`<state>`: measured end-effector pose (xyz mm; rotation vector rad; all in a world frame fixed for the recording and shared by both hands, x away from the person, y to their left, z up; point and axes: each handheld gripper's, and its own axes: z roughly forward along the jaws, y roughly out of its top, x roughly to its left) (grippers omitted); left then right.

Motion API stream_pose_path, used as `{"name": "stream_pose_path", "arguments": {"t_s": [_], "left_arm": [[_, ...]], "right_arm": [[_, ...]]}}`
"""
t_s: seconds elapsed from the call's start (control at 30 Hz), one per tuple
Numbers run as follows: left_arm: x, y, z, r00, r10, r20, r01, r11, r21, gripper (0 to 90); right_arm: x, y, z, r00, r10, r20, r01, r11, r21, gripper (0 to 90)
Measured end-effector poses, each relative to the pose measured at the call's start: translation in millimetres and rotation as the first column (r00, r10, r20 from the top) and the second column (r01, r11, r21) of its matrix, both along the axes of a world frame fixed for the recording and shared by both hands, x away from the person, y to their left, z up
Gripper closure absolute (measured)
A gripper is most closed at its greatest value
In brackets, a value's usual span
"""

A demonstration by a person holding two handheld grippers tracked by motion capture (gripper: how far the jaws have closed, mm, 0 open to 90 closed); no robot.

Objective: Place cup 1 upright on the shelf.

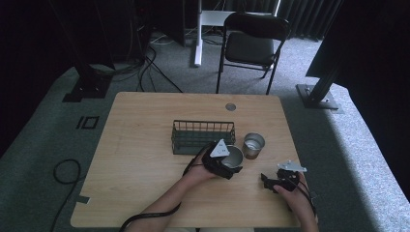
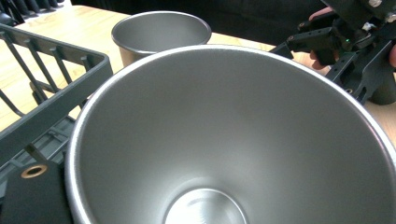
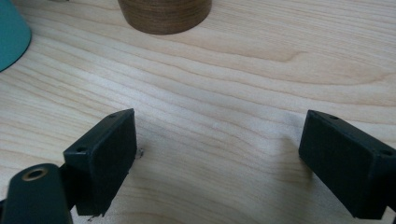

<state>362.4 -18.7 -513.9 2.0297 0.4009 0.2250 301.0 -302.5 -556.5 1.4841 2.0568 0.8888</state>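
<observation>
The steel cup sits at your left gripper, just in front of the wire basket's right end, near the middle of the table. In the left gripper view its wide brushed mouth tips up toward you, bottom ring gleaming. Your left jaws are closed down about as far as they go; the pads themselves are hidden by the cup, so whether they're pinching its wall, you cannot tell from here.

Over on your right, the right gripper rests low near the table's front edge, well apart from the cup. Its jaws stand wide open with nothing but bare wood grain between the two black pads — nothing held.

Moving further out: a second steel cup stands upright just beside the first, on its right, close to the basket's corner. In the left gripper view it shows behind the near rim. Beyond the table, a black folding chair waits on the grey carpet.
</observation>
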Motion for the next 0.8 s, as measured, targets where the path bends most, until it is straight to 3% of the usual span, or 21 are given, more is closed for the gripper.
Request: {"name": "stream_pose_path", "arguments": {"t_s": [0.2,0.33,0.8], "left_arm": [[-2.2,1.9,3.9,0.9999,0.006,-0.009,-0.006,0.9999,-0.013,13.8],[-4.0,4.7,12.4,0.9999,0.01,0.007,-0.01,0.9998,-0.017,13.8],[-8.6,9.1,42.5,0.9987,0.025,0.045,-0.025,0.9996,0.014,13.9]], "right_arm": [[0.0,0.0,0.0,1.0,0.0,0.0,0.0,1.0,0.0,11.0],[0.0,0.1,0.0,1.0,-0.001,0.0,0.001,1.0,0.0,11.0],[0.1,0.0,0.0,1.0,0.0,0.001,0.0,1.0,-0.001,11.0]]}}
